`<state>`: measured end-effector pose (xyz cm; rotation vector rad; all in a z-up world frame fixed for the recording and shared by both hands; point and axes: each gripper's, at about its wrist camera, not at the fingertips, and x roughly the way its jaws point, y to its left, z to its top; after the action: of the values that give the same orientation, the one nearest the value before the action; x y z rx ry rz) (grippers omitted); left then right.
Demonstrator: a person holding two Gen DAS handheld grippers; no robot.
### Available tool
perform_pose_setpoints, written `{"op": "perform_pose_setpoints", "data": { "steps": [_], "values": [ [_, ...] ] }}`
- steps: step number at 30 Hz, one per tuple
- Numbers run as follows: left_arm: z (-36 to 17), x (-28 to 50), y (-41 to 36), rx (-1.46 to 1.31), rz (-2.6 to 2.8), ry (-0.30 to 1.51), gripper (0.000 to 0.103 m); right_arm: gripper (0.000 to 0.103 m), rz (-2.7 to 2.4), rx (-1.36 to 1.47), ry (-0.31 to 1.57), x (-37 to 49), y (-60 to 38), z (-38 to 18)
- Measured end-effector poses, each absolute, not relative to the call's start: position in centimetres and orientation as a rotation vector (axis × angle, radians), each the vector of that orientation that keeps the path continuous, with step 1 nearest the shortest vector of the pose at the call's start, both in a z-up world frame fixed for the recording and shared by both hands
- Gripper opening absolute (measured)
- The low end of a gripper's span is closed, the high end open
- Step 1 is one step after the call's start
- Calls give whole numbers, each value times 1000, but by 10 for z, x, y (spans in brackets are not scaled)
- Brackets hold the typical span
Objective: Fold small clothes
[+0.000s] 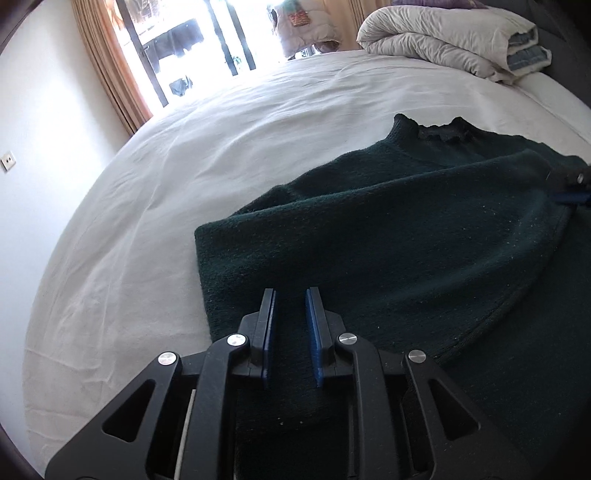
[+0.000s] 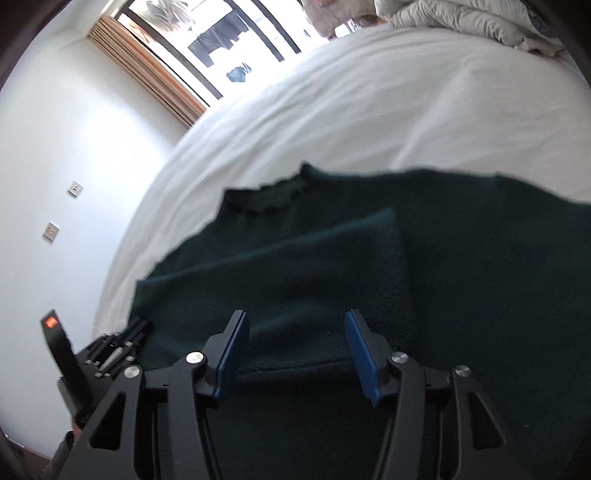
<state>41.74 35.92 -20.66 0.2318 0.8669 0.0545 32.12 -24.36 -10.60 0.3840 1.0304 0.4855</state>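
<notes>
Dark green knit sweater [image 1: 406, 236]: flat on white bed [image 1: 184, 177], one side folded across body. Soft, limp, thick knit; likely light, non-slip. Best taken at hem corners or folded edge. Left gripper [image 1: 290, 295]: jaws slightly parted, empty. Right gripper [image 2: 295, 317]: jaws released, over sweater.

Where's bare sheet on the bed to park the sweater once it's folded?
Widest free patch: the white sheet between the dark green sweater and the window wall, running along the sweater's left edge. A narrower strip lies between its collar and the rolled duvet. It's crowded at the near edge, where the left gripper and right gripper sit over the sweater.
</notes>
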Motion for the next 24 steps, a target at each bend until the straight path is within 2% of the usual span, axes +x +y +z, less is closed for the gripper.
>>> {"op": "perform_pose_setpoints", "data": {
  "steps": [2, 3, 5, 6, 9, 10, 12, 19, 24],
  "values": [
    [-207, 419, 366, 198, 42, 870, 17, 48, 507, 446, 996, 321, -255, -111],
    [-209, 420, 367, 184, 37, 871, 17, 40, 506, 488, 998, 320, -265, -112],
    [-210, 421, 369, 174, 34, 872, 17, 37, 473, 553, 986, 314, -297, -111],
    [-209, 419, 370, 179, 37, 870, 17, 43, 436, 566, 976, 308, -315, -109],
    [-209, 418, 367, 205, 50, 868, 17, 44, 279, 672, 922, 283, -385, -104],
    [-209, 418, 366, 210, 53, 867, 17, 51, 249, 740, 886, 269, -413, -102],
    [-209, 419, 365, 215, 57, 866, 17, 57, 150, 847, 802, 237, -468, -97],
    [-212, 422, 361, 229, 65, 861, 17, 58, -209, 1146, 625, 128, -623, -119],
    [-212, 420, 358, 228, 66, 861, 17, 58, -318, 1326, 487, 87, -675, -136]
  ]
}}
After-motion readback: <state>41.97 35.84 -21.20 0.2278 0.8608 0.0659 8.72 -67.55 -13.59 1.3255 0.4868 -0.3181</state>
